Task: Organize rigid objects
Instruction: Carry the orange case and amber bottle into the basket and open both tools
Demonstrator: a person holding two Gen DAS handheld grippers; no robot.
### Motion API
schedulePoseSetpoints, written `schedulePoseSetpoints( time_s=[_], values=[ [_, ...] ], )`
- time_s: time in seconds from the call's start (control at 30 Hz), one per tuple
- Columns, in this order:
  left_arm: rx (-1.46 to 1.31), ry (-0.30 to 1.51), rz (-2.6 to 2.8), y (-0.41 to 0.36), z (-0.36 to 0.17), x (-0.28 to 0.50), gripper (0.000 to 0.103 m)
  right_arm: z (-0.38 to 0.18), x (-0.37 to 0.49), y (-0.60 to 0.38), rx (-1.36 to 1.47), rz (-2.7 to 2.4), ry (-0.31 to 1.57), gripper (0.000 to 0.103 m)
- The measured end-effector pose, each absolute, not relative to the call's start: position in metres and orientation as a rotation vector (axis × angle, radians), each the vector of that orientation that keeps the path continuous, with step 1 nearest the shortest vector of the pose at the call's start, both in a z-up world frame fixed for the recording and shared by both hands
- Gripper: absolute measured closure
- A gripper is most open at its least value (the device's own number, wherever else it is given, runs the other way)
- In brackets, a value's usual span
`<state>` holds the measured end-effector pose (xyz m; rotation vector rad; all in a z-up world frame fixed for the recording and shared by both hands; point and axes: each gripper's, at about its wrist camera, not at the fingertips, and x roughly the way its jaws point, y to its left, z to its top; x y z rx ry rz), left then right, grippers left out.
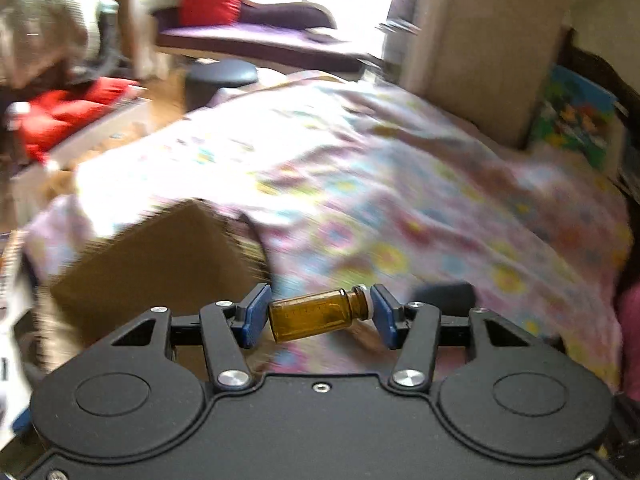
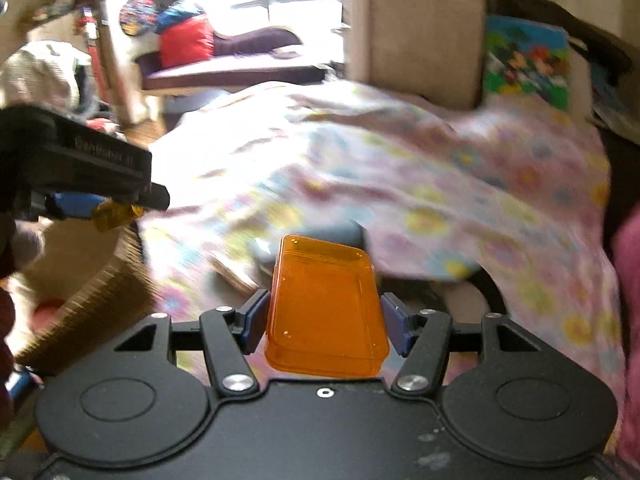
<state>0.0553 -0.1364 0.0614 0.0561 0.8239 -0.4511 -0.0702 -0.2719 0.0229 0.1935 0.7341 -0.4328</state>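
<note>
The left gripper (image 1: 320, 314) is seen clenched on a small amber glass vial (image 1: 316, 314), which is held end to end: its base is pressed against one blue pad and its white-rimmed neck against the other, so the long axis runs straight across the gap, slightly tilted. Faint graduation marks can be made out on the glass, but no figures can be read. The right gripper (image 2: 324, 320) is closed on an orange translucent box (image 2: 326, 312), gripped across its narrow sides (its long axis points away from the camera, along the fingers). No label is seen on the box.

Both things are carried in the air above the bed, not resting on it. Below and ahead lies a floral bedspread (image 1: 400, 200), blurred by motion. A brown cardboard box (image 1: 160, 268) stands at the bed's near left edge, just below the left gripper, and is judged the likelier place for the vial; the left hand is nearer to it than the right. In the right wrist view the left gripper is seen at the left, above that carton, with some raised lettering on its body, too blurred to be read with confidence.

Farther off, a red cushion (image 2: 186, 44) and a colourful picture box (image 2: 526, 64) are visible.
</note>
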Motion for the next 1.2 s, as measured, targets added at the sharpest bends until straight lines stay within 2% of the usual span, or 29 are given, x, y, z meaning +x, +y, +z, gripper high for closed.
schedulePoseSetpoints(
  time_s=[0.3,0.47,1.07,1.13,1.2],
  values=[
    [0.050,0.745,-0.045,-0.037,0.062,0.094,0.051,0.058,0.002,-0.193,0.097,-0.241,0.674,0.044],
    [-0.021,0.839,-0.009,-0.005,0.041,0.118,0.051,0.060,0.039,-0.159,0.079,-0.179,0.697,0.044],
    [-0.082,1.007,-0.077,0.000,0.009,0.131,0.051,0.046,0.093,-0.133,0.129,-0.179,0.793,0.043],
    [-0.079,1.017,-0.066,0.001,0.008,0.133,0.045,0.044,0.095,-0.133,0.139,-0.173,0.800,0.043],
    [-0.078,1.019,-0.057,0.002,0.007,0.134,0.028,0.042,0.098,-0.132,0.142,-0.180,0.803,0.043]
  ],
)
